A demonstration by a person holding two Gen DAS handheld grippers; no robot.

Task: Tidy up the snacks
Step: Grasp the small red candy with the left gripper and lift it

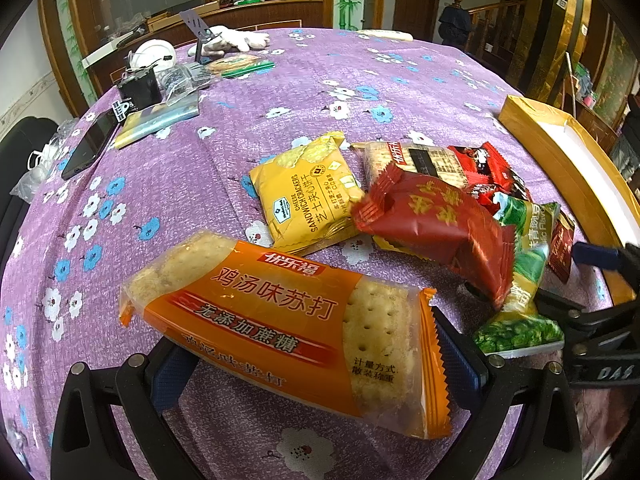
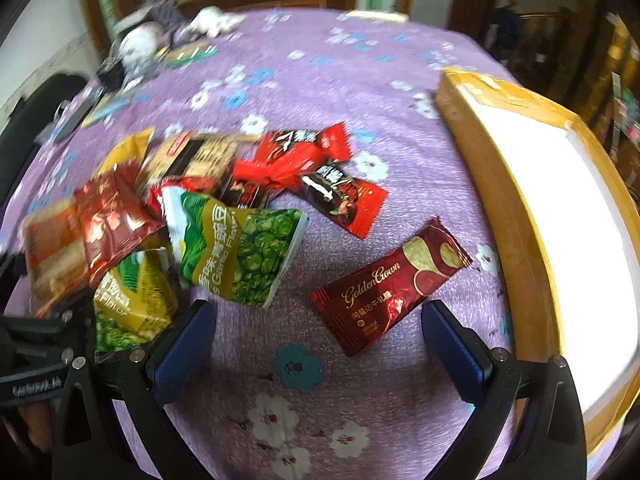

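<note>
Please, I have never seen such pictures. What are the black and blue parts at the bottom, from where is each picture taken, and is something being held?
No robot here: a person holds a two-finger gripper in each hand, and a camera on each looks forward along its fingers. In the left wrist view, the left gripper has its blue pads on both ends of an orange soda cracker pack, apparently gripping it. In the right wrist view, the right gripper is open and empty, just before a red Golden Crown packet. On the purple flowered tablecloth lies a pile of snacks, including a yellow cheese cracker pack and green pea packets. A yellow-edged box stands at the right.
</note>
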